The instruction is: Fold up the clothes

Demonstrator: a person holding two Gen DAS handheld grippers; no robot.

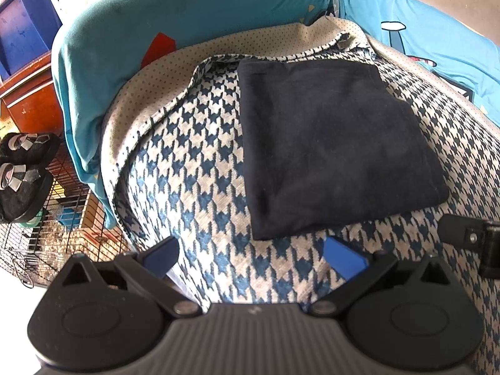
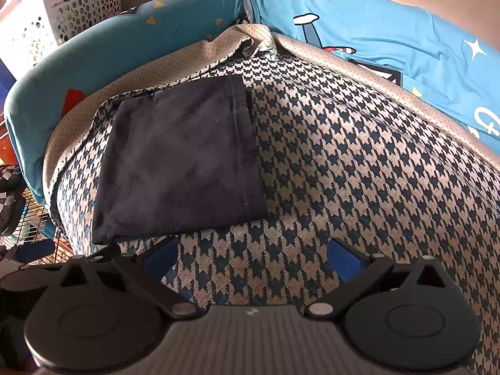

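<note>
Both claws are standing with fingers spread apart and gripping nothing: left claw, right claw. A folded dark navy garment is lying flat on the houndstooth blanket, just ahead of the left claw and ahead-left of the right claw. A white perforated basket is sitting behind the bed; its contents are unclear.

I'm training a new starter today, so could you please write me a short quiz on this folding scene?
1. True or false: the dark garment lies folded on the houndstooth cover.
2. The left gripper is: A open and empty, B shut on the garment.
3. What sits behind the cover in the right wrist view?

Key: 1 true. 2 A. 3 a blue printed sheet.
</note>
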